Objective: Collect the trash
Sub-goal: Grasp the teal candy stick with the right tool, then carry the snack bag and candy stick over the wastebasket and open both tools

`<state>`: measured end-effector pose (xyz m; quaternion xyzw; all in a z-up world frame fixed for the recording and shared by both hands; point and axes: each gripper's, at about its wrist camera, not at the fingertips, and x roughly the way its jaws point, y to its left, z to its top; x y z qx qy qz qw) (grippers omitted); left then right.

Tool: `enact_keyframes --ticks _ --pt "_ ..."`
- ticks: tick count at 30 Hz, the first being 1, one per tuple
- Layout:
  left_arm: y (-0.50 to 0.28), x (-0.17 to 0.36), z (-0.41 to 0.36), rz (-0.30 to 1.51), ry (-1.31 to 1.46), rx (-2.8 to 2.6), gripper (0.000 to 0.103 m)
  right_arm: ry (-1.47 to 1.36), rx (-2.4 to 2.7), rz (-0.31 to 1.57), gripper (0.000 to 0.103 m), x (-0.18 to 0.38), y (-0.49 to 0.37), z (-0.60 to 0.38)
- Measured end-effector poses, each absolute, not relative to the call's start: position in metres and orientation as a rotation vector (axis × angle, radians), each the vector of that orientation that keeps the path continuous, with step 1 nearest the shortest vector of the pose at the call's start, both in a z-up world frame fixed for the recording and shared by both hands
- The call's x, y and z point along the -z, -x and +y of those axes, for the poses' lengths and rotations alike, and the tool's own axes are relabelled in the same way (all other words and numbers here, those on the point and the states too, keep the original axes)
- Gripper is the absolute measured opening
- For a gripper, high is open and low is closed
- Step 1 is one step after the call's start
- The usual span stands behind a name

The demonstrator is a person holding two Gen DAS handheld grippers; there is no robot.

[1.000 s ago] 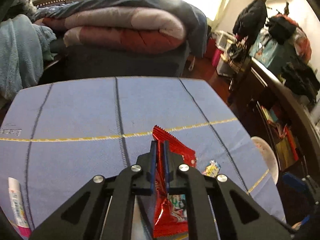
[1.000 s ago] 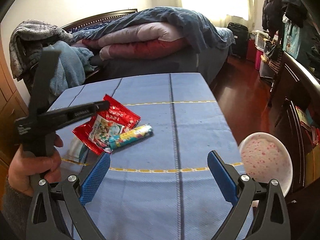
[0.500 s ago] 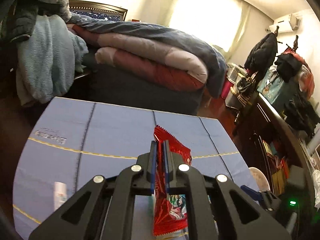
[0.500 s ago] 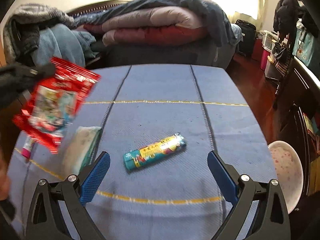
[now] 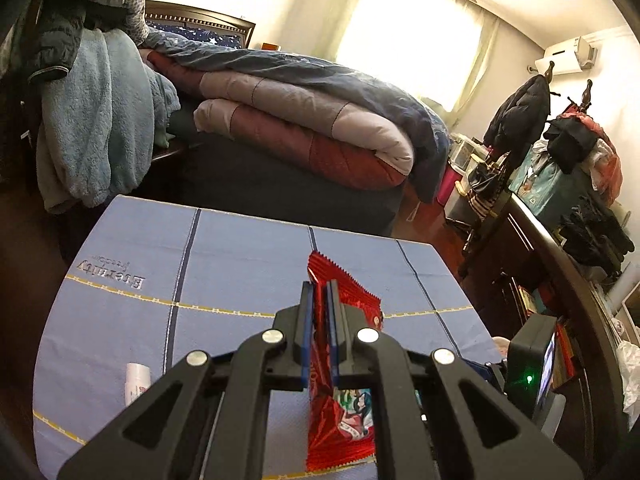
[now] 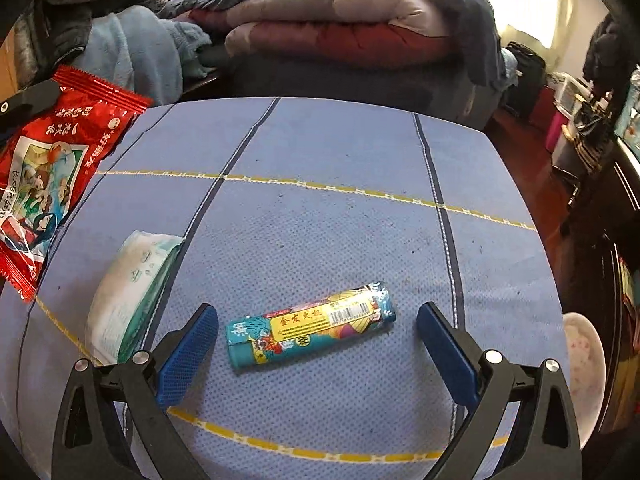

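Jaws of right gripper [image 6: 318, 344] wide apart astride teal wrapper [image 6: 312, 323]; left gripper [image 5: 320, 312] clamped on red packet [image 5: 344, 424].

Wrapper [image 6: 312, 324] lies on the bench [image 6: 340, 152] between the right tool [image 6: 318, 346] fingers; tissue pack [image 6: 132, 292] just left; snack packet [image 6: 48, 172] farther left, off the bench.
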<state>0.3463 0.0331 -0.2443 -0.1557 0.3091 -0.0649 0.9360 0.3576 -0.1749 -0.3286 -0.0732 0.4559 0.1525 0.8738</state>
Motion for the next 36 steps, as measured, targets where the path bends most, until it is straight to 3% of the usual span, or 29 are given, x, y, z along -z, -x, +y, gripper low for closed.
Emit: enact_keyframes --ticks 4,22,36 --pt "-0.346 0.244 0.031 0.633 0.318 0.141 0.008 0.149 -0.328 0.947 0.082 0.326 -0.355 -0.18" --pt "-0.334 0.227 0.006 0.624 0.283 0.17 0.008 0.068 -0.339 0.916 0.082 0.3 -0.322 -0.206" --pt "-0.321 0.203 -0.07 0.612 0.212 0.275 0.009 -0.014 -0.275 0.859 0.082 0.275 -0.281 -0.276"
